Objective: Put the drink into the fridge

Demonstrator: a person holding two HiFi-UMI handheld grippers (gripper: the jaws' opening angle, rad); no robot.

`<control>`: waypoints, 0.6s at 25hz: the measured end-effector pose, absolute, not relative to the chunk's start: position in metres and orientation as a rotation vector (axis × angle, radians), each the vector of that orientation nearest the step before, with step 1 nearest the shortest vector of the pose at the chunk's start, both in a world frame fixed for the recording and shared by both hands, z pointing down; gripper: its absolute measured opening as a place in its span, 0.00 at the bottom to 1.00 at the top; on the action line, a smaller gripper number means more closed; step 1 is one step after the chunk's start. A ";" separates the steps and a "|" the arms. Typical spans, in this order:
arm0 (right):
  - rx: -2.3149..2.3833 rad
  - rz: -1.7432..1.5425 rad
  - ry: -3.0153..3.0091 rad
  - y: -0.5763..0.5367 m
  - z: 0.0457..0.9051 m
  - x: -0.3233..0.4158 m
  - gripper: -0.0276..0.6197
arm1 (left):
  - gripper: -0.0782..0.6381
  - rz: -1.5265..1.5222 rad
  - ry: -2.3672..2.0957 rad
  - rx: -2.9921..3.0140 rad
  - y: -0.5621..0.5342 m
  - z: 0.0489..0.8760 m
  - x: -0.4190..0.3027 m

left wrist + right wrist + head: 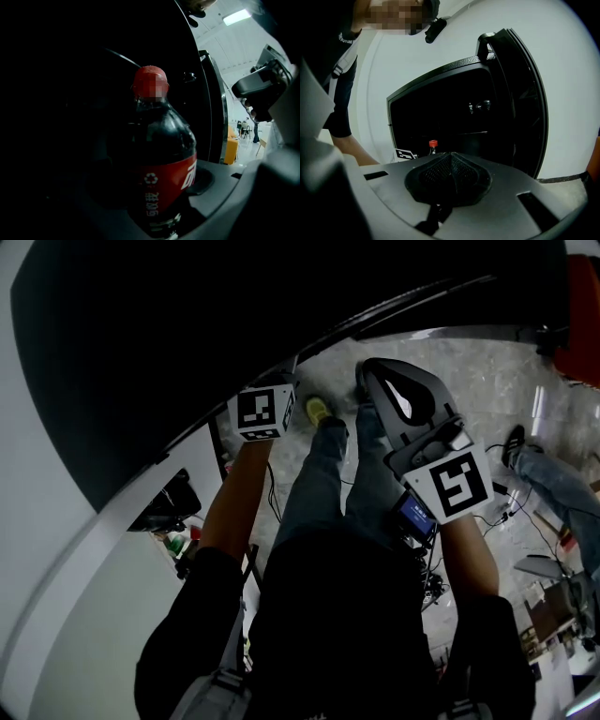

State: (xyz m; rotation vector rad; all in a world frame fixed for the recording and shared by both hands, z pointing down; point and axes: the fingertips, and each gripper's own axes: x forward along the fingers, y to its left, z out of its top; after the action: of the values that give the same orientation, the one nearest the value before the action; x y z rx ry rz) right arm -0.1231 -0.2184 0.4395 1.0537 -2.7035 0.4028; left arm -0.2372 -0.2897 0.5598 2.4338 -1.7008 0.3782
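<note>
The left gripper (161,206) is clamped on a cola bottle (159,140). Its jaws stand wide around the dark body, and the black pad (204,180) of the grey right jaw lies against the bottle's side by the red label (164,187). The bottle stands upright, red cap (150,83) on top, before the black interior of the fridge (440,112). In the right gripper view the cap shows low at the left of the fridge's opening, just beside the left gripper's marker cube (405,153) (whether the bottle has crossed the threshold cannot be told).

The right gripper (450,164) holds nothing. Its black mesh pads (436,176) are pressed together, and it hangs to the right of the left gripper, pointing at the fridge. The fridge door (525,93) stands swung open at the right, against a white wall (562,56).

In the head view the person's forearms (230,502) reach forward to both grippers. Between them, jeans (328,474) and a yellow-green shoe (319,411) show above the pale stone floor (469,371). At the far right are another person's leg (558,479) and loose cables (520,512) on the floor.
</note>
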 end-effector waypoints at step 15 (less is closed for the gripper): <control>1.070 0.449 -2.677 -0.217 0.447 -0.114 0.06 | 0.54 0.471 -1.791 2.378 -0.336 0.585 -0.252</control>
State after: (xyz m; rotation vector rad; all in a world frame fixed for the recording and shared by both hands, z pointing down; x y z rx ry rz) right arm -0.1143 -0.2172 0.4473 1.0704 -2.6766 0.4493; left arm -0.2520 -0.3358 0.5853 2.3781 -1.7909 0.4708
